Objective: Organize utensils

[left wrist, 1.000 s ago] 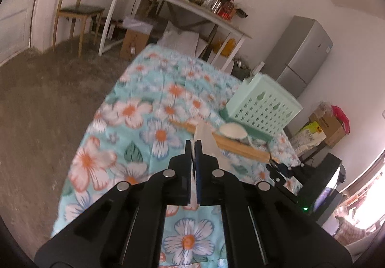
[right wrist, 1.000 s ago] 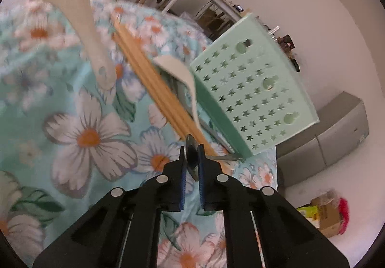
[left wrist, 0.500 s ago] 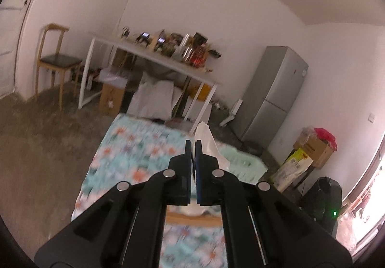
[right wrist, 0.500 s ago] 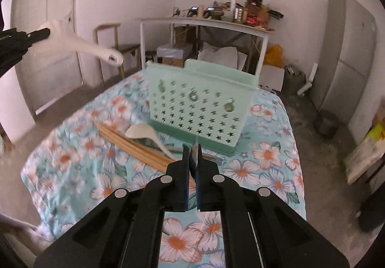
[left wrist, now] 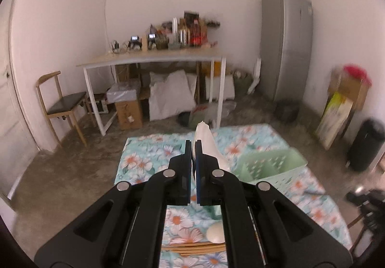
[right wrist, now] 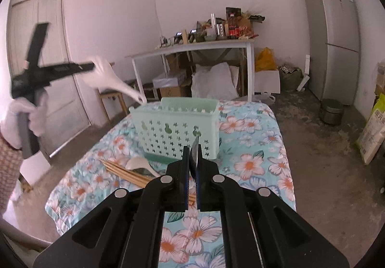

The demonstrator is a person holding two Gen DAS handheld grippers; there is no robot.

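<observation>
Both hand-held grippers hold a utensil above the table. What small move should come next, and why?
Probably lower the left hand-held gripper so the white spoon goes handle first into the green basket. The handle tip already hangs near the basket's open rim. The right hand-held gripper, shut on a metal utensil, is nearer the camera than the basket.

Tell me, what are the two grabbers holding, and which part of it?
The left gripper pinches a white spatula by its wide blade end, handle pointing out. The right gripper pinches a thin dark metal utensil; which part cannot be told.
</observation>
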